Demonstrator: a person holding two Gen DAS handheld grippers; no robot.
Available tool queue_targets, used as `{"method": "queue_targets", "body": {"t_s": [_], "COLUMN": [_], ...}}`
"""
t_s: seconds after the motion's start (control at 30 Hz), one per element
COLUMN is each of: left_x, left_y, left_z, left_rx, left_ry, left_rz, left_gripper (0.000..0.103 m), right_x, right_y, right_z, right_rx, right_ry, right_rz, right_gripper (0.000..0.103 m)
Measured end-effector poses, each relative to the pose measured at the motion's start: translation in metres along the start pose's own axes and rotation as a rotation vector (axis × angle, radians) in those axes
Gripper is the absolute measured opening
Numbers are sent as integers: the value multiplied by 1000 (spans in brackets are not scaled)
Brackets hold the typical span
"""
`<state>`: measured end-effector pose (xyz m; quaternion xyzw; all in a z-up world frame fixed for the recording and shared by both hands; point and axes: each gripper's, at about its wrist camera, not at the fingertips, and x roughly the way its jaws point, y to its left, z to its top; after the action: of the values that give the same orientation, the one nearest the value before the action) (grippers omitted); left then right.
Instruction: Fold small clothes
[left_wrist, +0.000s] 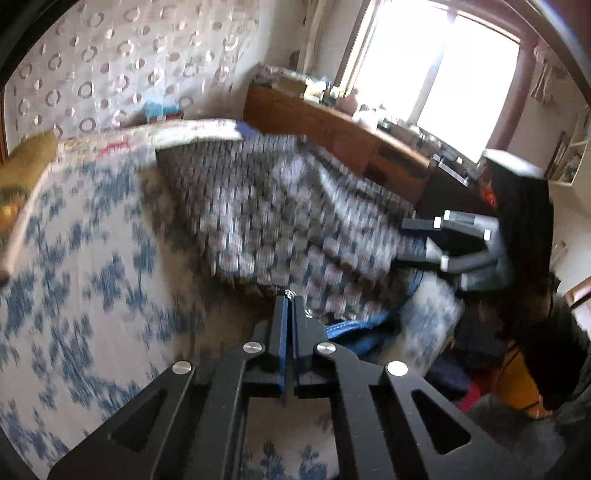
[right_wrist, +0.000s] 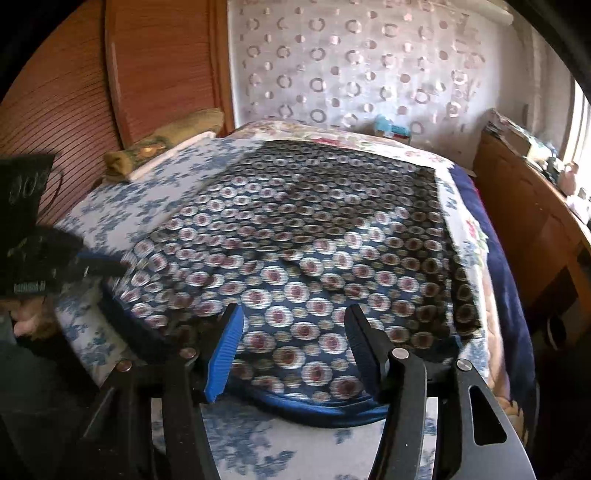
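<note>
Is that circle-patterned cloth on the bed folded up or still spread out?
Mostly spread out: the patterned garment lies wide across the bed, with one edge lifted by the left gripper.

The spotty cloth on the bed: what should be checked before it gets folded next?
1. Left hand-held gripper shut on the patterned garment edge: ok.
2. Right hand-held gripper gripping the garment: not ok, jaws stand apart over its blue-trimmed hem.
3. Garment lying flat: not ok, left side lifted and rippled.
4. Garment fully on the floral bedspread: ok.
5. Far corners straight: cannot tell, blurred.
</note>
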<state>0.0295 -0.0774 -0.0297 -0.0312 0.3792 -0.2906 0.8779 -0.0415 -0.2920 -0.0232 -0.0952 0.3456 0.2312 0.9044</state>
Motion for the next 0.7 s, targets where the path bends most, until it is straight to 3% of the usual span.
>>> {"method": "queue_targets", "body": {"t_s": [0.13,0.3,0.7], "left_x": [4,13,20], "left_y": [1,8,18], "left_z": [28,48,53], "left_rx": [10,-2,-22], "left_ry": [-38,-57,-66], "left_rz": [4,13,53], "left_gripper": [2,2,2], "right_x": [-9,-21,9], "right_y": [16,33,22], "right_z": [4,8,-11], "right_rx": [-29,-79,-104], "right_ry": [-17,-29,113], "right_rz": [44,88,22], "right_gripper": [59,69,70]}}
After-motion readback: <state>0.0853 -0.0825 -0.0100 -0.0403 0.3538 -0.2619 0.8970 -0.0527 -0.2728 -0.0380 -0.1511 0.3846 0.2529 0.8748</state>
